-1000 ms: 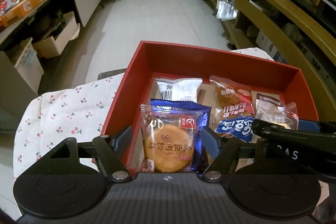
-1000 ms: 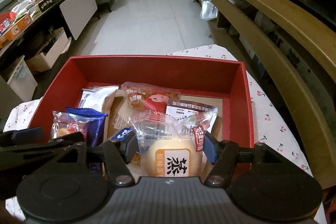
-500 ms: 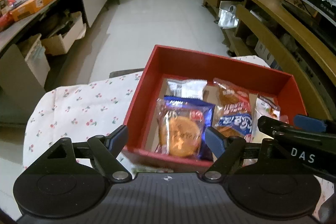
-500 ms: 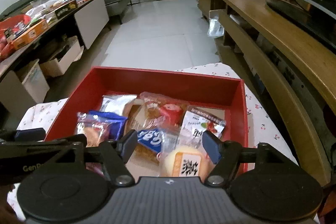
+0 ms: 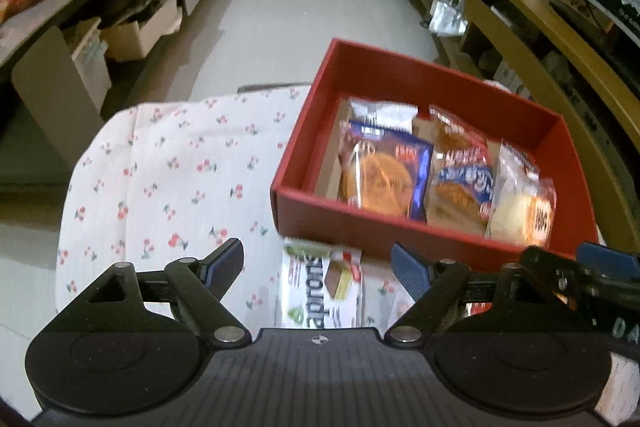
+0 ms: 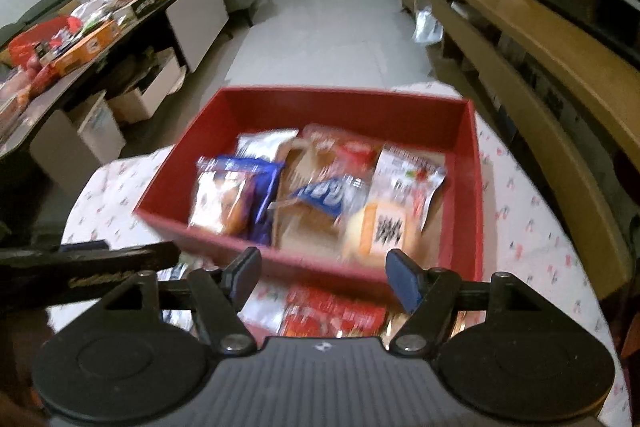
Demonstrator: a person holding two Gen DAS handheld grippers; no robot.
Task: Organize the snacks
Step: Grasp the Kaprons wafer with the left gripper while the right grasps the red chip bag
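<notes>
Table: my round table under a white cloth printed with small red cherries point(image 5: 168, 171) carries everything; the red box is my landmark.
Red box: the open red cardboard box point(image 5: 404, 227) sits on the cloth, ahead of both tongs, and holds the sorted snack packets.
Packets in the box: a round golden biscuit in clear wrap over a blue foil pack point(image 5: 376, 183) lies at its left; a pale bun with an orange label point(image 6: 380, 231) lies at its near right corner.
My left tongs point(image 5: 318, 265): tilted steeply down, short of the box's near wall; the jaws have just been opening and now stand wide with nothing gripped.
My right tongs point(image 6: 322, 273): also angled down in front of the box; jaws have just been opening, apart and empty.
Only the left view shows: a white packet with green print point(image 5: 320, 287) on the cloth below my jaws, just before the box.
Only the right view shows: a blurred red packet point(image 6: 332, 311) before the box.
</notes>
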